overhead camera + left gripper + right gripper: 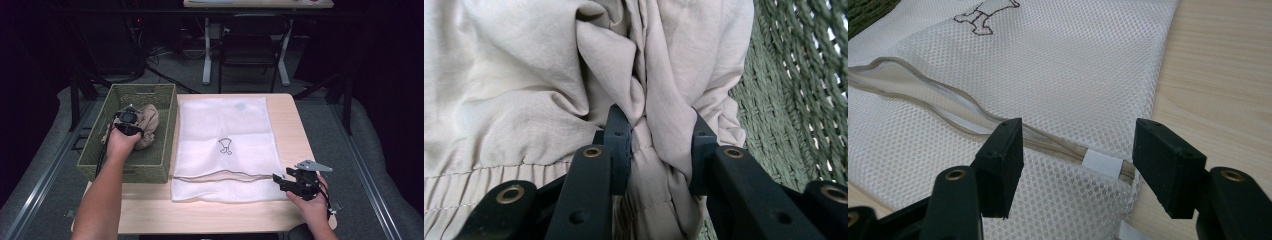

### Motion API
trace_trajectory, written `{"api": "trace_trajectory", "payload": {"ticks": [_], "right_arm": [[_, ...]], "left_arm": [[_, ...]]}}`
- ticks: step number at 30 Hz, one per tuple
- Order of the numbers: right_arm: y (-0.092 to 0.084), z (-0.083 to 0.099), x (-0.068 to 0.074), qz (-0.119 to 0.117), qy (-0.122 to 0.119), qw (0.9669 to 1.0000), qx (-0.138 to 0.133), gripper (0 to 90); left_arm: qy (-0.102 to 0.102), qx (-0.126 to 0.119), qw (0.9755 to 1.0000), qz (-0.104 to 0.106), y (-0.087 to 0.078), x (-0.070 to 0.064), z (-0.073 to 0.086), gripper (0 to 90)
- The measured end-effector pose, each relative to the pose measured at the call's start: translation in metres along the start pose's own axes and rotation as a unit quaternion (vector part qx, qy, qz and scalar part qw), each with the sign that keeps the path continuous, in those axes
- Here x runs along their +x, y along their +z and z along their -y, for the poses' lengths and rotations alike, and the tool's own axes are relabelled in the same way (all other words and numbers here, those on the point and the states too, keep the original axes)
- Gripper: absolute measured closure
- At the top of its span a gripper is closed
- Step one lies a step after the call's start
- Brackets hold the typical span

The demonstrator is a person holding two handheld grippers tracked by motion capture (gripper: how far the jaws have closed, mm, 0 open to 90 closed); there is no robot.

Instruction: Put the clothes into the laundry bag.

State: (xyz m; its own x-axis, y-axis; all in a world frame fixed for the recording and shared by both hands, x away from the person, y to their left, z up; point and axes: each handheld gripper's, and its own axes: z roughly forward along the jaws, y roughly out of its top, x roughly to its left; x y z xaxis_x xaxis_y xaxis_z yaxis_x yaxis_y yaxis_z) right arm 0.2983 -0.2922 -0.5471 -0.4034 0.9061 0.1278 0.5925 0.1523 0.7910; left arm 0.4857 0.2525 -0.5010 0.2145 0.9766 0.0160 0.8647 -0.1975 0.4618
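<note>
Between the left gripper's (659, 145) fingers (619, 145) a fold of the garment (524, 75) is pinched, not yet lifted from the basket (165, 125). Beyond the right gripper's (1078, 167) spread fingers lies the mesh bag (1073, 75), zipper (1058, 147) part open; loading remains.

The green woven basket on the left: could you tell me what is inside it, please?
Inside the green woven basket lies a crumpled beige garment, with the left gripper pinching a fold of it. Whatever lies beneath the cloth is covered, so I cannot tell.
</note>
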Motion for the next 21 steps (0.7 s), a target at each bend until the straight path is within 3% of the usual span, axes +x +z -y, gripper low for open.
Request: {"api": "trace_trajectory", "payload": {"ticks": [5, 15, 21], "right_arm": [[0.000, 0.000, 0.000, 0.000, 0.000, 1.0000, 0.000, 37.1], [0.000, 0.000, 0.000, 0.001, 0.001, 1.0000, -0.001, 37.1], [0.000, 0.000, 0.000, 0.000, 0.002, 1.0000, -0.001, 37.1]], "left_arm": [[0.003, -0.003, 1.0000, -0.004, -0.013, 0.003, -0.005, 71.4], [-0.022, -0.024, 0.9995, 0.005, -0.044, 0.016, -0.014, 71.6], [-0.023, -0.025, 0.9994, 0.001, -0.055, 0.020, -0.016, 71.6]]}}
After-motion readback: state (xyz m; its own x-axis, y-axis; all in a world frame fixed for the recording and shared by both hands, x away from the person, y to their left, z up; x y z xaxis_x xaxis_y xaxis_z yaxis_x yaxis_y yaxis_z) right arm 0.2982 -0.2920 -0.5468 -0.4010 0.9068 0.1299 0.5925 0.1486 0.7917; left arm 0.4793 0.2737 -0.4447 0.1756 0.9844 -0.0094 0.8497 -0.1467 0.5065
